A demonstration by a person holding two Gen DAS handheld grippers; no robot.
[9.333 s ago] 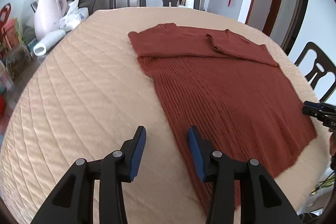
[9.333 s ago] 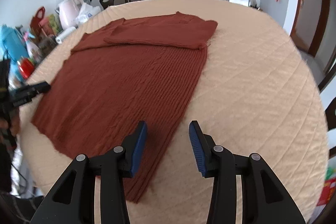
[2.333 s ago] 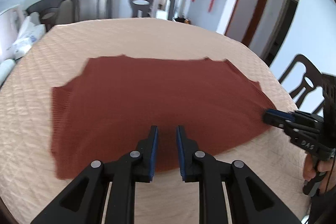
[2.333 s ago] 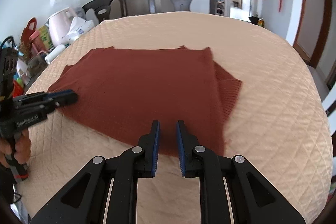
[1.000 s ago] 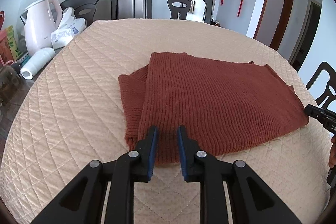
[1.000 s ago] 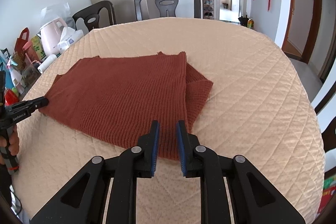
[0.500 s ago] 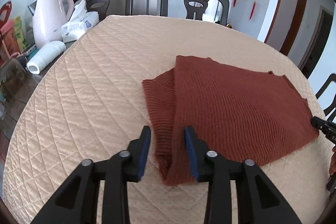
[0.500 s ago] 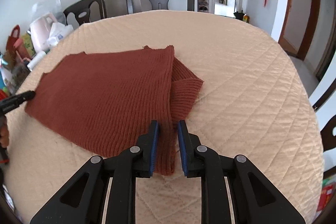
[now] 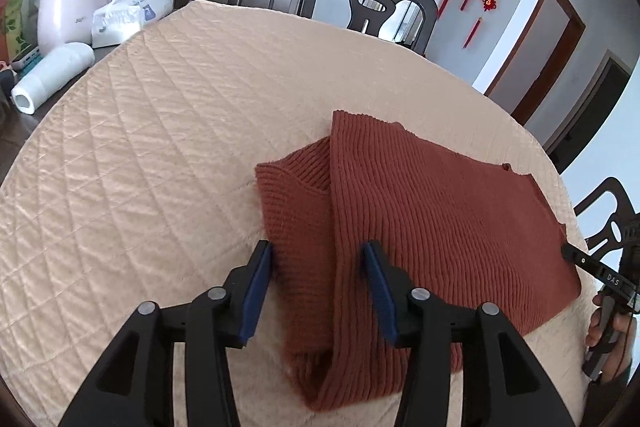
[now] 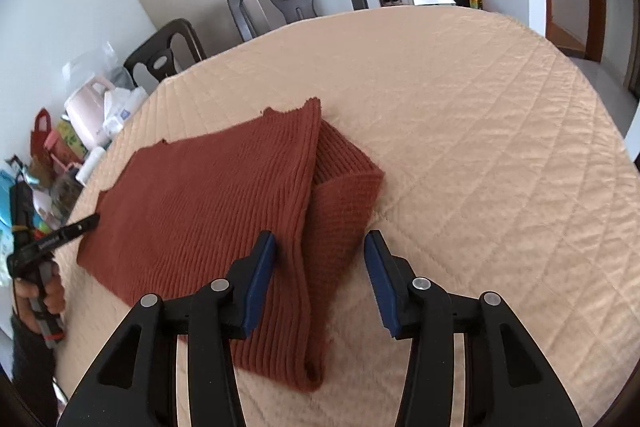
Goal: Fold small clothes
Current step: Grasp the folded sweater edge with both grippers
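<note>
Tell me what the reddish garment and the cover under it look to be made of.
Garment: rib-knit yarn, probably wool or acrylic; matte, with parallel ridges and fuzzy edges. Table cover: quilted cream fabric with a slight satin sheen, likely synthetic; diamond stitch lines and puckered padding show.

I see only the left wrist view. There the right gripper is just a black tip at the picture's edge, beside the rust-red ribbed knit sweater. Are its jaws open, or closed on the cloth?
Observer: Open. In the right wrist view the right gripper has just been opening its jaws. Its blue pads stand apart on either side of the folded end of the rust-red ribbed knit sweater and do not press it.
Operator: Does the fold lie even on that side?
Observer: No. A lower layer sticks out past the top layer's edge onto the cream quilted table cover.
</note>
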